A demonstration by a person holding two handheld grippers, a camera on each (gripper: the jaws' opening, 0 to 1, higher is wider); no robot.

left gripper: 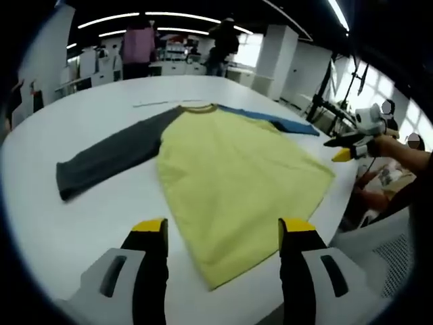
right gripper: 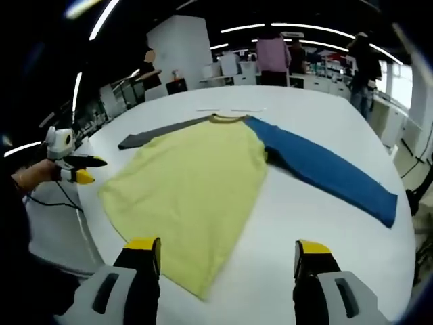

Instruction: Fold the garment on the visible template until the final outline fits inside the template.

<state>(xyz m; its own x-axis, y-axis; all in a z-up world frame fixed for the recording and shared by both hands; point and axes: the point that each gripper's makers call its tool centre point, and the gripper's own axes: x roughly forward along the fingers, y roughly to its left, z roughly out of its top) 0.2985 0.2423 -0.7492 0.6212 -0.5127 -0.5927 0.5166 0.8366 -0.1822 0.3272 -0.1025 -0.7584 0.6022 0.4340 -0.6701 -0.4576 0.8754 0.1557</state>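
Both my claws stand with jaws apart and hold nothing: my left gripper (left gripper: 222, 238) hangs over the near hem of the garment (left gripper: 233, 172), and my right gripper (right gripper: 228, 255) hangs over the same hem from the opposite side. The garment lies spread flat on the white table (left gripper: 61, 217), yellow body in the middle, grey sleeve (left gripper: 108, 157) running to 9 o'clock in the left gripper view, blue sleeve (right gripper: 325, 169) running to 4 o'clock in the right gripper view. Risks, in my judgement: a pinch on one layer only would drag the body askew; the blue sleeve end lies near the table edge and could slide off during a fold. The template is hard to make out; I see only a faint line (left gripper: 157, 103) beyond the collar at 12 o'clock, so fit cannot be checked. The hem corner nearest me sits low between my jaws.
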